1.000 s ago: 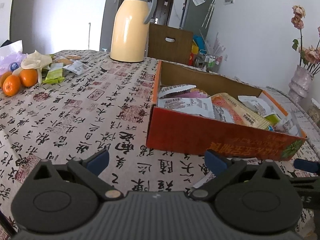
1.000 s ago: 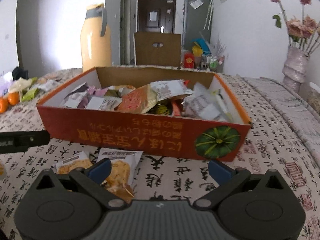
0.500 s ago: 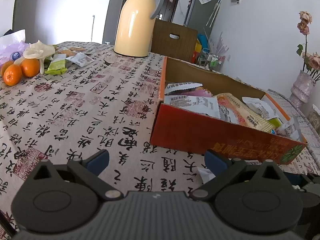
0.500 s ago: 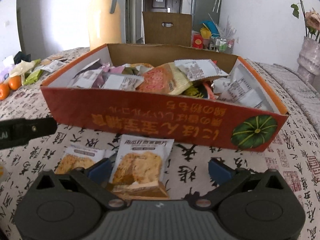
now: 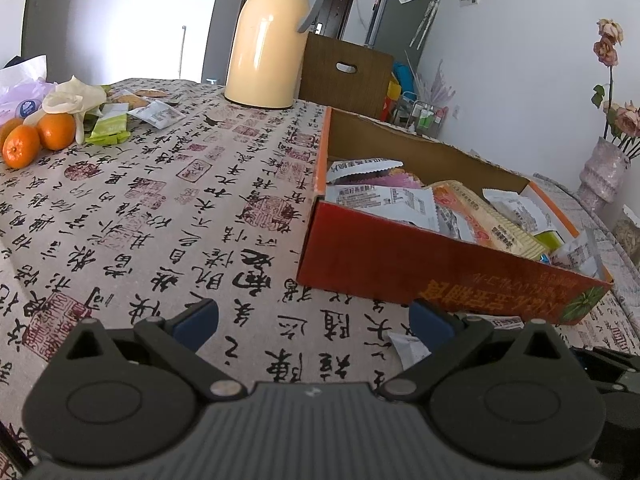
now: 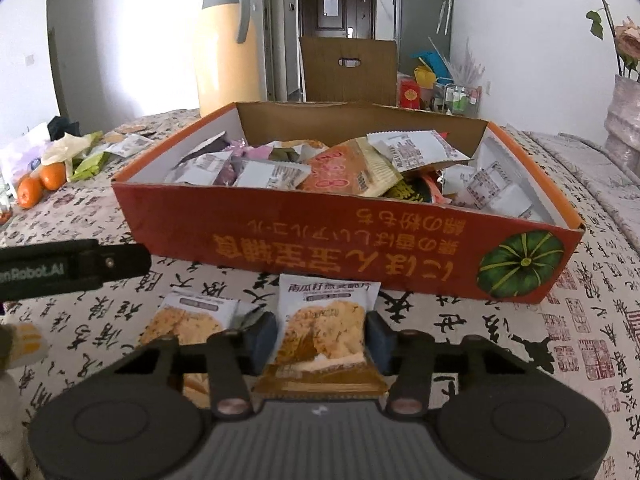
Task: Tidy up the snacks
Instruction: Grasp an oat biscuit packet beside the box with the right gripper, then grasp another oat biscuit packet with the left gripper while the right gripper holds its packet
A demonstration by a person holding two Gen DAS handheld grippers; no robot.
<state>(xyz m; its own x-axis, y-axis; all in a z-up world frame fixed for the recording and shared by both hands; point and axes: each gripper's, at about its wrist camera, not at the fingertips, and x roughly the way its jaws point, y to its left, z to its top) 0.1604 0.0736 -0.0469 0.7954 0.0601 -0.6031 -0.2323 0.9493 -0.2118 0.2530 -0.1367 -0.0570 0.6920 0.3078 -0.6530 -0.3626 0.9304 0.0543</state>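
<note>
Two flat white cracker packets printed with a golden biscuit lie on the calligraphy-print tabletop (image 6: 600,288) just in front of the orange-red cardboard box (image 6: 344,240) — the right-hand packet (image 6: 326,320) sits between the blue pads of the right claw (image 6: 322,338), the left-hand packet (image 6: 192,320) just beside it and apart from the pads. The right claw's jaws have just been closing, and the pads now stand against the packet's two side edges; I judge it clamped, though only lightly, and on soft film.

The risks start there. A pillow pack held by its edges can buckle or slide out when it is lifted, and a harder squeeze may crack the biscuit inside. The box's near wall stands close ahead, so a low carry could catch the packet on the rim and knock it loose. The box is already heaped with mixed wrappers (image 6: 352,172), so a packet dropped on the pile may slide back over the wall.

The left claw (image 5: 314,320) hovers with jaws wide apart over bare cloth near the box's corner, holding nothing — its black arm reaches in at the left of the right wrist view, close enough to get in the way of the other packet.
</note>
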